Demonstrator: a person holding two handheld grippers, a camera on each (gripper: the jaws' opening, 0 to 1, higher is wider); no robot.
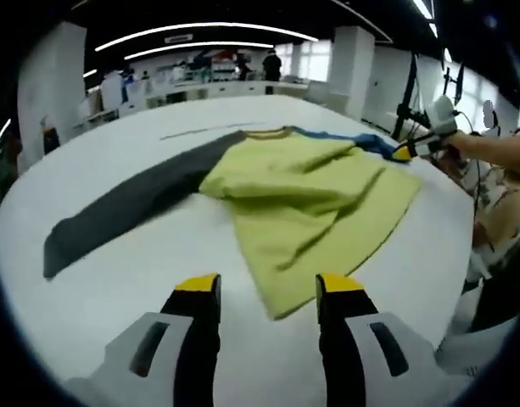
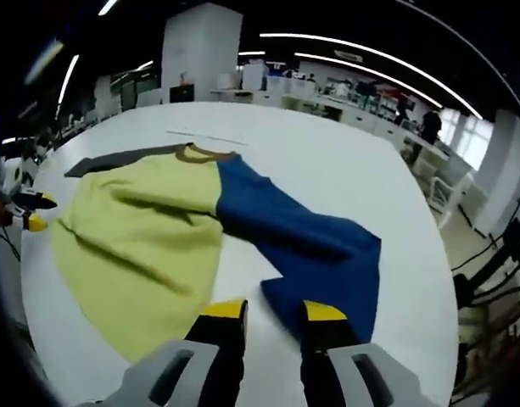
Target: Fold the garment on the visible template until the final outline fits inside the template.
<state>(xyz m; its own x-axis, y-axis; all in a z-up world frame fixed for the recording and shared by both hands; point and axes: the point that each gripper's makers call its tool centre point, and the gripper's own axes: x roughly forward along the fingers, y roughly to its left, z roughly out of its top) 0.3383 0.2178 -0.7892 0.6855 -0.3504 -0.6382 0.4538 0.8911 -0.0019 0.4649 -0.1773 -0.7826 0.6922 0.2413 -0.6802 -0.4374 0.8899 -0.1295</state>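
Jaws, left gripper (image 1: 268,292): yellow-tipped and black-sided, parted with nothing between them, poised just short of the near corner of the yellow-green panel.
Jaws, right gripper (image 2: 272,312): parted and empty as well, held just above the near end of the blue sleeve (image 2: 315,254); contact cannot be told. In the left gripper view the same gripper (image 1: 405,152) is seen at the far right beside the blue cloth.
Garment (image 1: 306,199): a long-sleeved top is laid across the white tabletop (image 1: 132,271), with a yellow-green body, one dark grey sleeve (image 1: 128,208) stretched out flat, one blue sleeve bent near its end, and a tan band at the neck (image 2: 200,153).
Lie of the cloth: the body is rumpled, with soft ridges and a flap doubled over itself; it is not yet folded to a compact outline.
Template: a thin dark line (image 2: 204,137) is seen on the tabletop beyond the neck; no full outline can be made out.
Handling, judged: the fabric is taken to be light, limp and easily dragged, so it would sag between two grips and slide on the smooth surface.
Hold, judged: an edge is best pinched, at the blue cuff and the yellow-green hem corner, where one layer can be lifted cleanly.
Surroundings: a large, smooth, matt white tabletop is set in an open room with strip lights.
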